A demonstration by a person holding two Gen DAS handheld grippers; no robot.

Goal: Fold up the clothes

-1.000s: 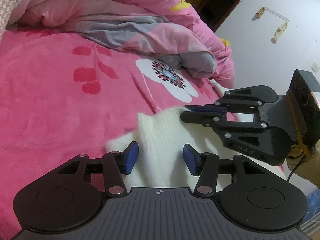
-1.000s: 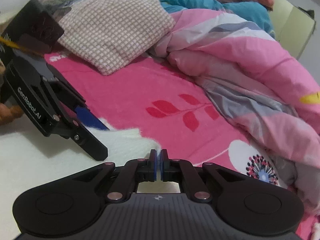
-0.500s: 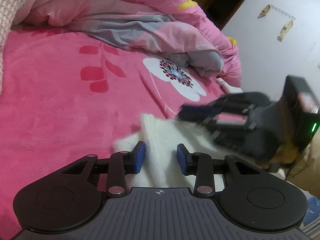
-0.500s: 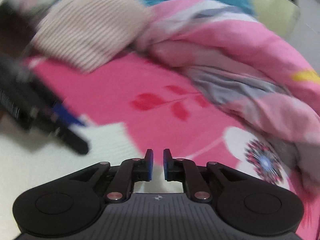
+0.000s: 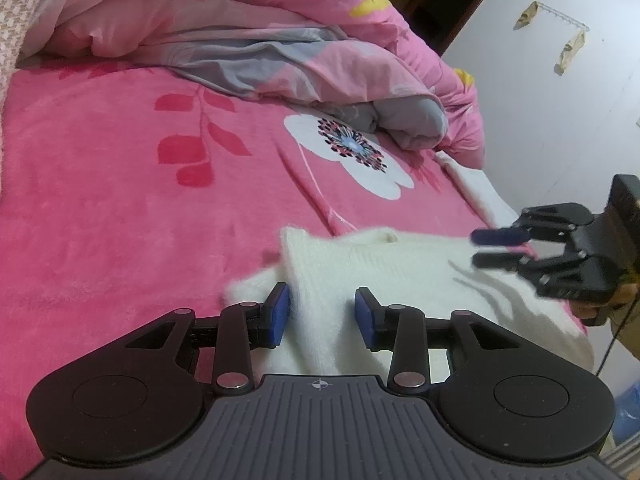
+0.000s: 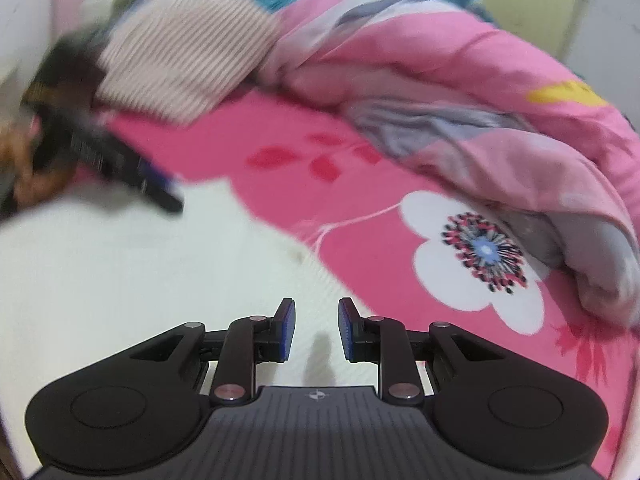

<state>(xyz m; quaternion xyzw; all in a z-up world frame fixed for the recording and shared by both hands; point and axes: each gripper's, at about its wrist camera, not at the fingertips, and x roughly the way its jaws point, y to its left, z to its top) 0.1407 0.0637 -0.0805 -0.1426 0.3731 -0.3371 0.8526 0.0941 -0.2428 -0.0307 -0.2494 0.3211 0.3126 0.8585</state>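
Mid-fold on white sweater (image 5: pixel 384 268), lower centre. My left gripper (image 5: pixel 322 312) straddles raised fold, unclenched. My right gripper (image 6: pixel 316 330) opening, empty. Next: regrasp edge.

The bed (image 5: pixel 100 200) is covered with a pink fleece sheet that has red leaves and one white flower (image 5: pixel 352 156) printed on it. A white knitted garment (image 5: pixel 400 276) lies on the sheet at the near edge, partly folded. A pink and grey quilt (image 5: pixel 280 40) is bunched along the far side. A checked pillow (image 6: pixel 180 64) lies at one end, beside the quilt.
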